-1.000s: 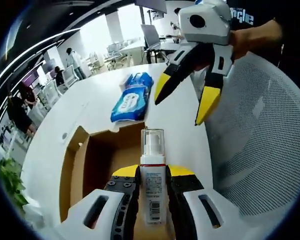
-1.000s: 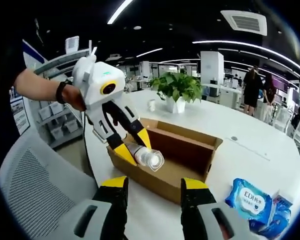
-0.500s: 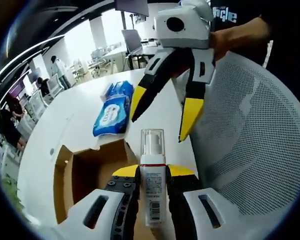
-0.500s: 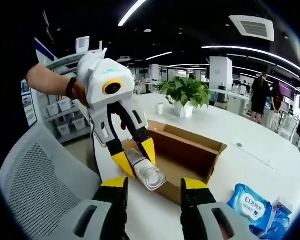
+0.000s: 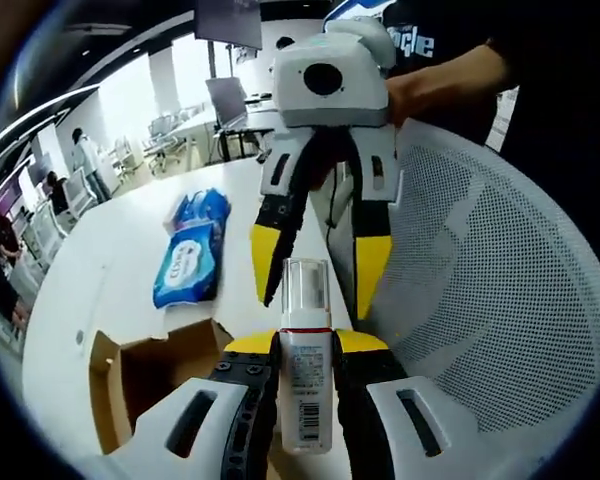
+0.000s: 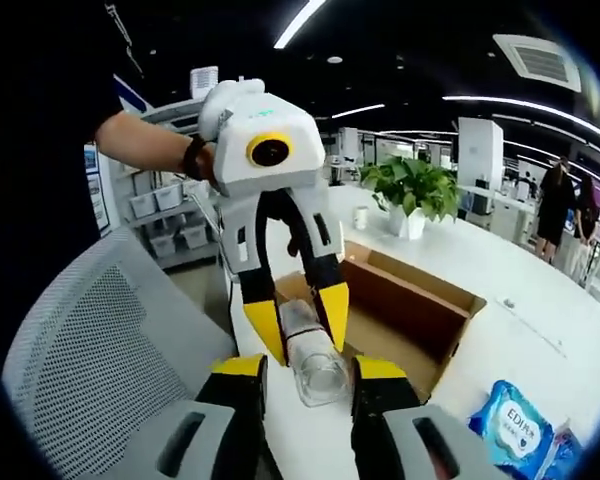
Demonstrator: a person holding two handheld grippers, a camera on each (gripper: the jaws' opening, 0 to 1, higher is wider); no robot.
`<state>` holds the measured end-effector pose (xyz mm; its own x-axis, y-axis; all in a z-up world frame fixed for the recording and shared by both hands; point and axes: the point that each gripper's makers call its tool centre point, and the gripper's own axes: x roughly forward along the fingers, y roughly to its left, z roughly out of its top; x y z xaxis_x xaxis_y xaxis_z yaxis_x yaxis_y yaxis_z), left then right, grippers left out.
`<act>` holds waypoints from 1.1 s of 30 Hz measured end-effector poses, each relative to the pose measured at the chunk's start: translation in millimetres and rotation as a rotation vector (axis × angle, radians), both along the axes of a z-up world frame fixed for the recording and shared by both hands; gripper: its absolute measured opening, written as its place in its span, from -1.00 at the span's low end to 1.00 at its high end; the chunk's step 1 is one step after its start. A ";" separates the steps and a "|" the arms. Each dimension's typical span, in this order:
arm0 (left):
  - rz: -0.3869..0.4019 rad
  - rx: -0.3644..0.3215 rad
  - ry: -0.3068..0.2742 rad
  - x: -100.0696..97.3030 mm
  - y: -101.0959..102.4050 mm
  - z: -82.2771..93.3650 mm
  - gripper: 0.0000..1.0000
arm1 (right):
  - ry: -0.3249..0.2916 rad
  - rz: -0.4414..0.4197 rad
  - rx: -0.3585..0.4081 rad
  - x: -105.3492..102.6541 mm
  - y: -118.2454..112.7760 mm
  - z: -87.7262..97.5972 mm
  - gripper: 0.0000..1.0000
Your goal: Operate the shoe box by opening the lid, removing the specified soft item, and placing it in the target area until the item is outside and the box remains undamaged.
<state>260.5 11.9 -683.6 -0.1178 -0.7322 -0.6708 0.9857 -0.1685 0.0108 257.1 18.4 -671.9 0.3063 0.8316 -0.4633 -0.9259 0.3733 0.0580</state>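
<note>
My left gripper (image 5: 305, 348) is shut on a white pump bottle (image 5: 305, 400) with a clear cap, held upright in the left gripper view. The right gripper (image 5: 320, 268) faces it, open, its yellow tips standing either side of the clear cap. In the right gripper view the bottle (image 6: 316, 368) points cap-first between my right gripper's (image 6: 308, 372) spread jaws, and the left gripper (image 6: 298, 325) clamps its body. The open cardboard shoe box (image 5: 145, 385) lies below and left on the white table. A blue pack of wipes (image 5: 188, 262) rests on the table beyond the box.
A white mesh chair (image 5: 500, 300) stands close by the table edge, under both grippers. A potted plant (image 6: 415, 190) stands at the table's far side behind the box (image 6: 420, 310). The person's hand and dark sleeve hold the left gripper. People and desks are in the background.
The two grippers have come together: the bottle's cap now sits between the right gripper's open jaws. The bottle has moved away from the box toward the chair side.
</note>
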 end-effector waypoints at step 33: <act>-0.023 -0.018 0.172 -17.7 2.1 3.1 -0.53 | 0.089 0.035 0.012 -10.5 -2.4 0.7 -0.67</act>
<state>242.8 14.0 -680.6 -0.2462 -0.7399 -0.6260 0.9692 -0.1922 -0.1540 246.6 16.1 -671.2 0.2355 0.8468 -0.4769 -0.9293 0.3399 0.1446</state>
